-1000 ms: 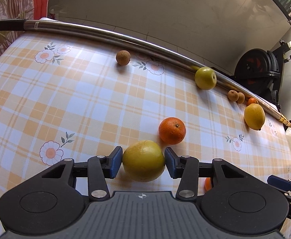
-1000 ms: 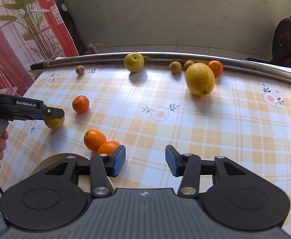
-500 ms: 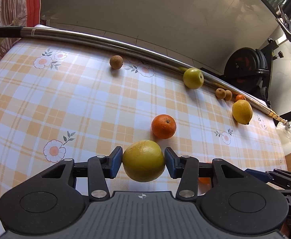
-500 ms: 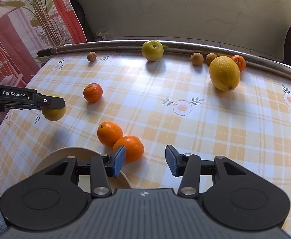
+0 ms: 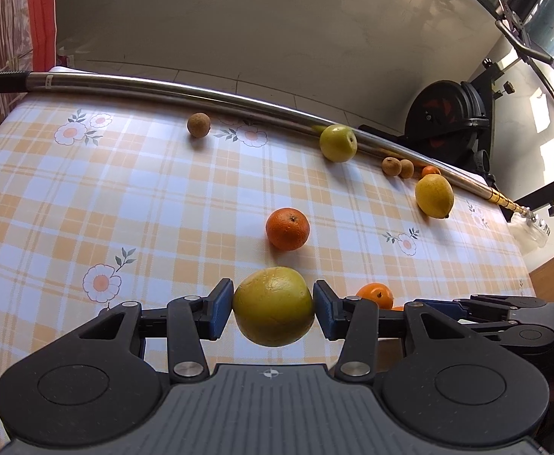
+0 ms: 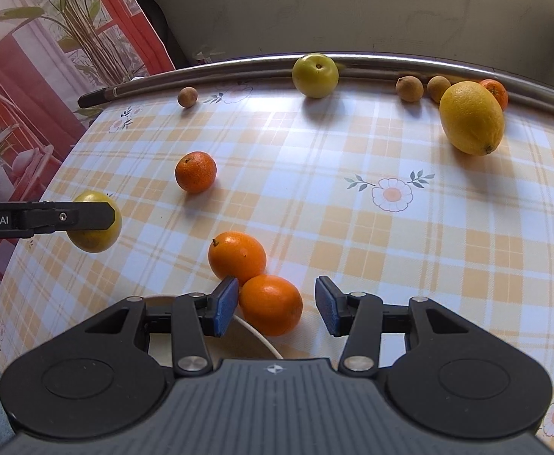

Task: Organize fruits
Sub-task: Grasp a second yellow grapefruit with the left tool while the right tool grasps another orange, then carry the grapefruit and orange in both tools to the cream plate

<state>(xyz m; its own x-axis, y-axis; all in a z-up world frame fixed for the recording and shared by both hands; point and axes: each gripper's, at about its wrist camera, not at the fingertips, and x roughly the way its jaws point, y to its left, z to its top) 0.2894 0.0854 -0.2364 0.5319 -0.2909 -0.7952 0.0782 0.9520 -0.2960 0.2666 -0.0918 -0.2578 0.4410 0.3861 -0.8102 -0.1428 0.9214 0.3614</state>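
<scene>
My left gripper (image 5: 273, 309) is shut on a yellow-green citrus fruit (image 5: 273, 307) and holds it above the checked tablecloth; it also shows in the right wrist view (image 6: 95, 237) at the left. My right gripper (image 6: 276, 307) is open, with an orange (image 6: 271, 303) between its pads and a second orange (image 6: 237, 256) just beyond. A small mandarin (image 6: 195, 171), a green apple (image 6: 315, 75), a large lemon (image 6: 471, 117), three brown longans and a small tangerine (image 6: 496, 92) lie on the table.
A metal pole (image 5: 201, 94) lies along the far table edge. A pale plate rim (image 6: 256, 337) sits under my right gripper. An exercise bike (image 5: 447, 113) stands beyond the table. A plant poster (image 6: 30, 57) is on the left.
My left gripper has lifted and drawn back with the yellow-green fruit. My right gripper has moved forward and left, so one orange now lies between its pads.
</scene>
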